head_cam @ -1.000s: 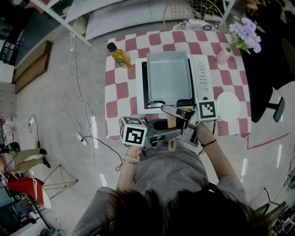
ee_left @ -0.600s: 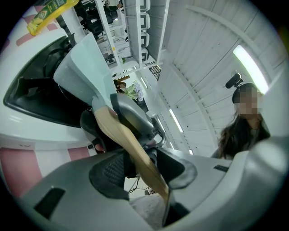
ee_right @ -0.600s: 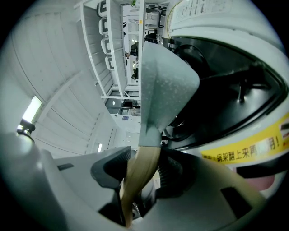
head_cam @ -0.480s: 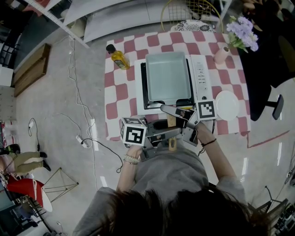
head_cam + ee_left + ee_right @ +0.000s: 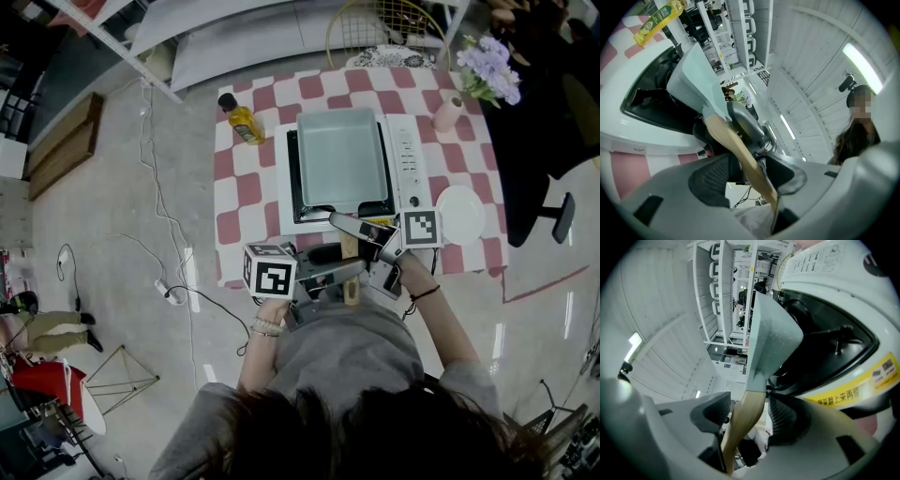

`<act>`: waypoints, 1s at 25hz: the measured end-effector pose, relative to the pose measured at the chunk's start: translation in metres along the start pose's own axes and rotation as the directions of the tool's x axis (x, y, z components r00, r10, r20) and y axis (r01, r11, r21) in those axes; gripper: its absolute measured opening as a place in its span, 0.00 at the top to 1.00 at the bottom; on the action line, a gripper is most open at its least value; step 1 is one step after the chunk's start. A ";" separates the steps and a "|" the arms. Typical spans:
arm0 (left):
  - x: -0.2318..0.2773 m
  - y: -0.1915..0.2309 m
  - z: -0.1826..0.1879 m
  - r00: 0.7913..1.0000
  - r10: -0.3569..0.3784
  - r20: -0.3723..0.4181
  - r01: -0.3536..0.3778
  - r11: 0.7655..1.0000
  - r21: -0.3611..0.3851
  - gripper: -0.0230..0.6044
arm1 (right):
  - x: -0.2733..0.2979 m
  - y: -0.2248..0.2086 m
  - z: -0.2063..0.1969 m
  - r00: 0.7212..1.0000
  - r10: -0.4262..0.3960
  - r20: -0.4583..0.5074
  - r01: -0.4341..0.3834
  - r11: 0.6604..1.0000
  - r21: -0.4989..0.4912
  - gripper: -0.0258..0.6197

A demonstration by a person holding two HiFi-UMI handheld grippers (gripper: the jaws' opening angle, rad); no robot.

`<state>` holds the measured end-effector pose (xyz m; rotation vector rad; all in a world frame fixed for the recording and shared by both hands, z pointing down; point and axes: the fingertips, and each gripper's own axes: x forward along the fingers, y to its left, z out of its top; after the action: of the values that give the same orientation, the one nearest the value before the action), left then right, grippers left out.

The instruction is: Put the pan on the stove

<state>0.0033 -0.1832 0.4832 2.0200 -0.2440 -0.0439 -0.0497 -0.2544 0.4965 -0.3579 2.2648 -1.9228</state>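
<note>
Pan (image 5: pixel 342 155) sits on stove (image 5: pixel 410 155), on checkered table (image 5: pixel 246 187); wooden handle (image 5: pixel 349 246) juts toward person. Left gripper (image 5: pixel 349 270) and right gripper (image 5: pixel 343 232) both straddle handle, jaws just opened, pads spread, not pinching wood.

Both hand-held grippers (image 5: pixel 347 272) (image 5: pixel 345 225); jaws just opened round handle (image 5: pixel 740 154)

Pale-green pan (image 5: pixel 342 157), red-and-white checked tablecloth (image 5: pixel 246 187)
</note>
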 end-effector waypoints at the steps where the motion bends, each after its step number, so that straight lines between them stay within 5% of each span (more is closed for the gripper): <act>1: -0.001 -0.001 0.001 1.000 0.002 0.006 -0.002 1.000 0.001 0.59 | -0.001 0.001 0.000 1.000 0.002 0.004 -0.002 1.000 -0.003 0.57; 14: -0.023 -0.002 0.008 0.991 0.105 0.081 -0.110 0.992 0.065 0.60 | -0.021 0.007 0.001 0.999 -0.020 0.047 0.021 0.999 -0.035 0.57; 25: -0.051 -0.003 0.015 0.957 0.231 0.176 -0.260 0.951 0.168 0.61 | -0.046 0.005 0.001 0.992 -0.090 0.084 0.098 0.991 -0.097 0.61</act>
<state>-0.0479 -0.1855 0.4697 2.1627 -0.6187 -0.0201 -0.0052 -0.2422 0.4897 -0.5526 2.3379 -1.8059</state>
